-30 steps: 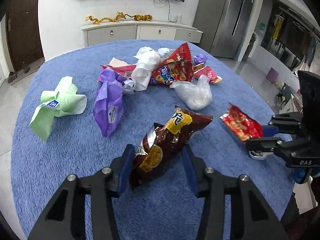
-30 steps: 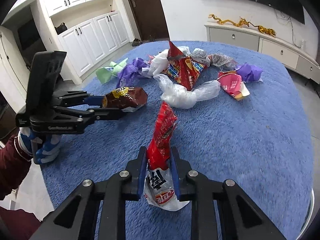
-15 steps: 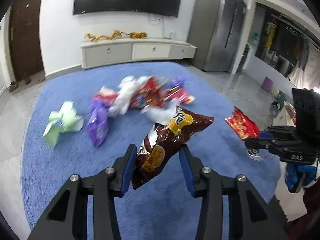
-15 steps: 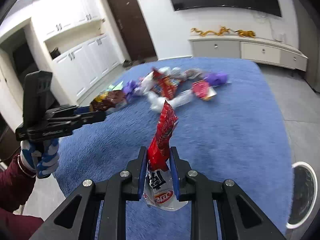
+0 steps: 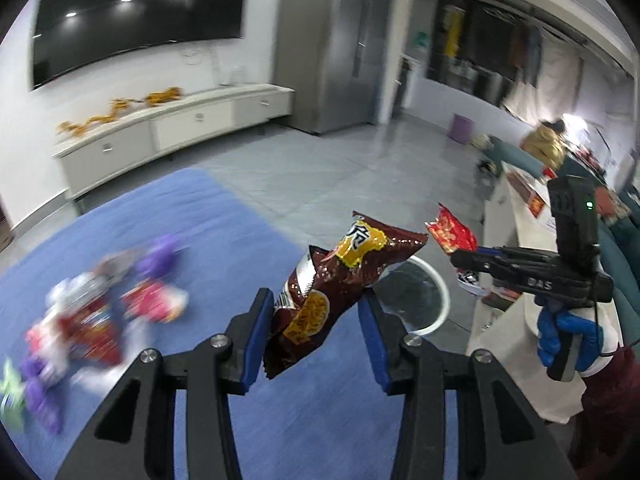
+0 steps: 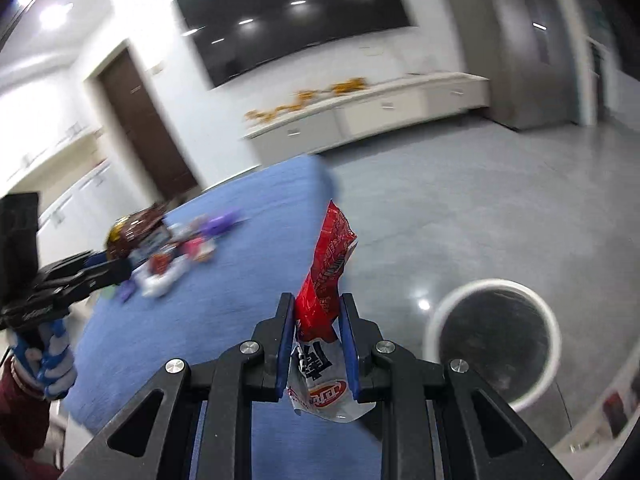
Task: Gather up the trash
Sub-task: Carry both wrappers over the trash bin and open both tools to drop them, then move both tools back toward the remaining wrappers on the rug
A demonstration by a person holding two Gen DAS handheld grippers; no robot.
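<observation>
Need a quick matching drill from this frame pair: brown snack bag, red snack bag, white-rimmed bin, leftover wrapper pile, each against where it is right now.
Things:
1. brown snack bag
2. red snack bag
3. white-rimmed bin
4. wrapper pile

Places:
A. on the grey floor beside the blue surface
B. clamped in the right hand-held gripper
C. lying on the blue surface
D. clamped in the left hand-held gripper

Pairs: 1-D, 2-B, 3-A, 4-C
</observation>
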